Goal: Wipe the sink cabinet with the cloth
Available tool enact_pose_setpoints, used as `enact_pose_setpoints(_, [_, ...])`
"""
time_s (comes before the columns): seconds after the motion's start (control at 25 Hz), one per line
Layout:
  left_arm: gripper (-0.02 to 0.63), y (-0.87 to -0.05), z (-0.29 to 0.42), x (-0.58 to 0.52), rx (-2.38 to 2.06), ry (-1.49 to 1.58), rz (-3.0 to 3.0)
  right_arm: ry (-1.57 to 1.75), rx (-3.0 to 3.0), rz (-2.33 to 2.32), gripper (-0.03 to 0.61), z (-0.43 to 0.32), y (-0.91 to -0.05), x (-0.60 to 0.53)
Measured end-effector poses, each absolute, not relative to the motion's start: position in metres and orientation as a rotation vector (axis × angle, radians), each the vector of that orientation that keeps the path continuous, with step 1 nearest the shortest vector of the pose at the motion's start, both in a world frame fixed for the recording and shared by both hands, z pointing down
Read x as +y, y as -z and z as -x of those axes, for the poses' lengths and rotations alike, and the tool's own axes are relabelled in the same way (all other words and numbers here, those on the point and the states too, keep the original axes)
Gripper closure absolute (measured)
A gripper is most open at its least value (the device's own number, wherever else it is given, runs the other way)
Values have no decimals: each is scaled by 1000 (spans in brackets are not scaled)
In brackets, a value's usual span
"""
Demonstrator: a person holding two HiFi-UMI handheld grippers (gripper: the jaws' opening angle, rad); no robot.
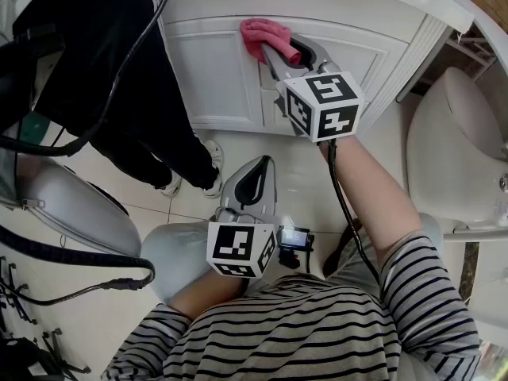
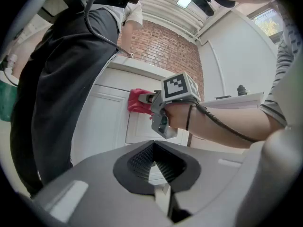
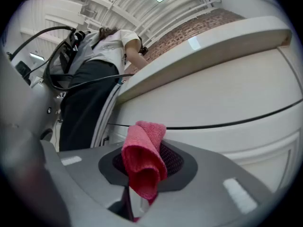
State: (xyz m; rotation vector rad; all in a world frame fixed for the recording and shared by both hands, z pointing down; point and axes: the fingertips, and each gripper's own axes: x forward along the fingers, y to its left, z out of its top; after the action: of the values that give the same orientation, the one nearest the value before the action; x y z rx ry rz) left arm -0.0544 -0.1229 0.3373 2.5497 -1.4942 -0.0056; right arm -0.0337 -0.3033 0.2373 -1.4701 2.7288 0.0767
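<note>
The right gripper (image 1: 279, 52) clamps a folded pink cloth (image 1: 267, 36) between its jaws and presses it against the upper door panel of the white sink cabinet (image 1: 210, 78). The left gripper (image 2: 155, 167) hangs well away from the cabinet, jaws together, holding nothing.

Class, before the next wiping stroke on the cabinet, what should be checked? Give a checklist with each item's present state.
1. Pink terry cloth clamped in right gripper: ok.
2. Cloth pressed on white panelled cabinet door: cannot tell; it is at the door, contact unseen.
3. Left gripper shut, empty, held back from the door: ok.
4. Space leftward: not ok; person in black trousers stands close beside the door.
5. White toilet apart from right gripper: ok.
</note>
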Motion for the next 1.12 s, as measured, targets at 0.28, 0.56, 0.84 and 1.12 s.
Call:
enact_pose_setpoints(0.28, [620, -341, 50, -125, -1451, 6, -2541, -162, 2575, 1707, 482, -100, -234, -288])
enact_pose_setpoints(0.56, [620, -342, 40, -121, -1434, -4, -2546, -67, 2220, 2106, 485, -233, -234, -248])
enact_pose_setpoints(0.84, [620, -340, 44, -121, -1439, 14, -2541, 16, 2603, 1666, 485, -51, -269, -242])
enact_pose_setpoints(1.12, [620, -349, 62, -128, -1486, -7, -2502, -181, 2776, 1727, 485, 38, -304, -302])
